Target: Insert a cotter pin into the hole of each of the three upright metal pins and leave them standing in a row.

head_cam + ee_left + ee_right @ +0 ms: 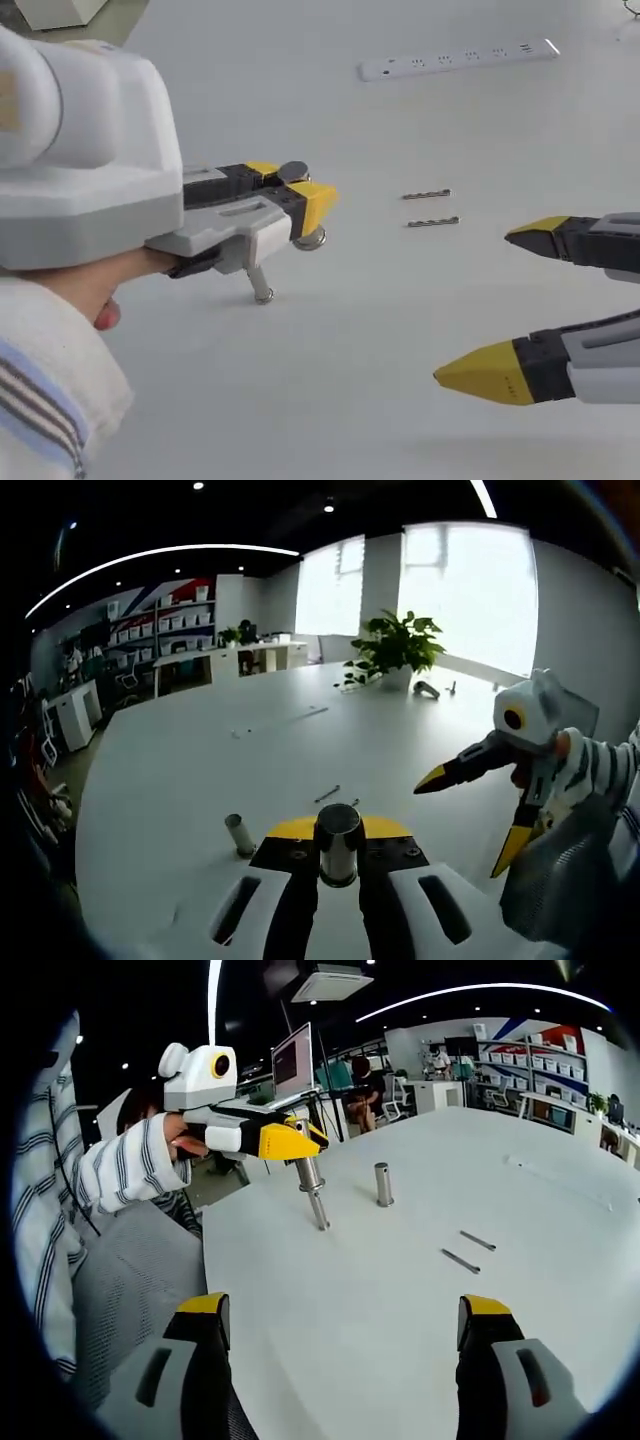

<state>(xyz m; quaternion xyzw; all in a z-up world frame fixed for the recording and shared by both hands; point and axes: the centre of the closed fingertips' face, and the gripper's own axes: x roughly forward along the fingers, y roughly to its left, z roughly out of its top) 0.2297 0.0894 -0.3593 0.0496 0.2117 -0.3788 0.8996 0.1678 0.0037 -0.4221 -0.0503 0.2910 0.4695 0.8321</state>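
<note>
Gripping a short silver cylindrical metal pin in your left gripper, jaws closed on it, your right gripper spread wide and empty, two thin grey cotter pins lying parallel on the white table between the grippers, a second upright metal pin standing nearby.

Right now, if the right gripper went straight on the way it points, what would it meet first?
Most likely the metal pin held by the left gripper, nearly dead ahead between the right gripper's open fingers. The cotter pins lie off to one side. Depth is uncertain.
</note>
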